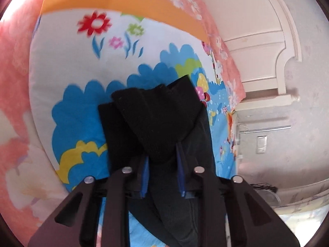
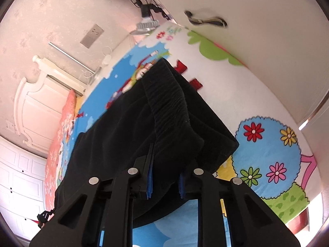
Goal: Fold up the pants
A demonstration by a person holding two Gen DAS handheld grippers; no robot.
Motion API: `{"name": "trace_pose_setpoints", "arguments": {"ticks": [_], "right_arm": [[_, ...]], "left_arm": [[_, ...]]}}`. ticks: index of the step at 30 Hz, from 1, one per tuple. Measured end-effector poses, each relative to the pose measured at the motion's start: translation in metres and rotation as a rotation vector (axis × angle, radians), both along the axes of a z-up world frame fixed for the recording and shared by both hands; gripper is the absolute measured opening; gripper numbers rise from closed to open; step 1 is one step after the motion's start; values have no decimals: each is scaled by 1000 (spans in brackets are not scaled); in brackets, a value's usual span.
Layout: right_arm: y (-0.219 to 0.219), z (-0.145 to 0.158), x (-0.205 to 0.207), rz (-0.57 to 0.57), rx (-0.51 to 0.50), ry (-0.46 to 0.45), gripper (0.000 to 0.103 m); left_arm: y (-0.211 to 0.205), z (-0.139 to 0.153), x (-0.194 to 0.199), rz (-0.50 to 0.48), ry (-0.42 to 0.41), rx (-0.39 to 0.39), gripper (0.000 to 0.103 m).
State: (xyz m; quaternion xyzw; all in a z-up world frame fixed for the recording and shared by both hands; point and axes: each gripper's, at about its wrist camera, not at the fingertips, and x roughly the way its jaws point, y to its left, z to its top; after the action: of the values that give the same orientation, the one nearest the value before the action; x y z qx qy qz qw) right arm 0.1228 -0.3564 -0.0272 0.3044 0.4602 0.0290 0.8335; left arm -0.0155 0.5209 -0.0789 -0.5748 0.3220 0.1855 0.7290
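Note:
The black pants (image 1: 156,119) lie on a bright cartoon-print bed cover (image 1: 82,72). My left gripper (image 1: 162,154) is shut on a bunched fold of their black cloth, which bulges up between the blue pads (image 1: 145,175) and hangs down in front of the fingers. In the right wrist view the pants (image 2: 123,135) spread across the cover (image 2: 267,144), and the gathered elastic waistband (image 2: 168,103) runs towards the camera. My right gripper (image 2: 166,164) is shut on the waistband end, and cloth drapes over its right finger.
A pink flowered blanket (image 1: 14,82) lies along the bed's side, and an orange band (image 1: 123,2) crosses the cover. A white headboard (image 1: 257,41) (image 2: 37,103) stands against the wall. A door with a lever handle (image 2: 205,19) is beside the bed.

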Motion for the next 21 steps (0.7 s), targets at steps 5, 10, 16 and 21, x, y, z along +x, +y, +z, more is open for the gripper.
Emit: {"name": "trace_pose_setpoints", "arguments": {"ticks": [5,10,16,21], "right_arm": [[-6,24,-8,7,2,-32,17],[-15,-16,-5,-6,13,67,17],[-9,12,-25,19,-5,2,17],[-9,-10,-11,35,-44,41,17]], "left_arm": [[-24,56,-15,20,-52,150,17],[-6,-16,-29,67,45,-2,16],[-8,22,-36,66,-24,80,16],[-7,1,-32,75,41,57,16]]}}
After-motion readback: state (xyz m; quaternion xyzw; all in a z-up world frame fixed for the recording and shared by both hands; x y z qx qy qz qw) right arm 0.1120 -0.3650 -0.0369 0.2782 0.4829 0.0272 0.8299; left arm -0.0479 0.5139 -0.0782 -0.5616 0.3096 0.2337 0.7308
